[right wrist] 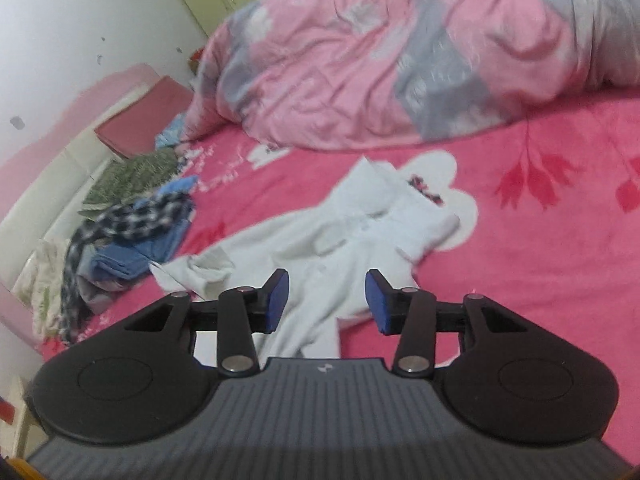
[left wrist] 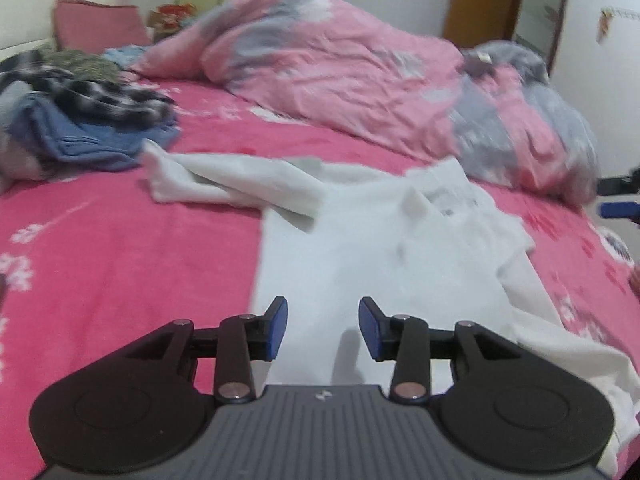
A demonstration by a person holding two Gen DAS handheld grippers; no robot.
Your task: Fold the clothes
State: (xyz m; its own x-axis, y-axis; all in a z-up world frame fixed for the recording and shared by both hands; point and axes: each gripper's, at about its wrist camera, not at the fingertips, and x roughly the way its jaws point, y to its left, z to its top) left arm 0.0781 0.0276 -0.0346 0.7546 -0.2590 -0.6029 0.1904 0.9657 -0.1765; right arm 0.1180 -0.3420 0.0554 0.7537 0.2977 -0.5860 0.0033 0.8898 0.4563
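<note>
Soft white cloth shirt (left wrist: 380, 248) lies on fleecy pink bedspread (left wrist: 120, 240) (matt, slightly fuzzy).

Bed (left wrist: 120, 240) covered in a hot-pink sheet with a white and red flower print. White garment (left wrist: 380, 248) lies crumpled at centre frame, one sleeve trailing toward the left. Heap of clothes (left wrist: 80, 120), blue and black-and-white checked, at left edge. Bunched pink-and-grey quilt (left wrist: 340, 72) across the upper half. Pink pillow (left wrist: 96, 28) upper left, at the headboard.
</note>
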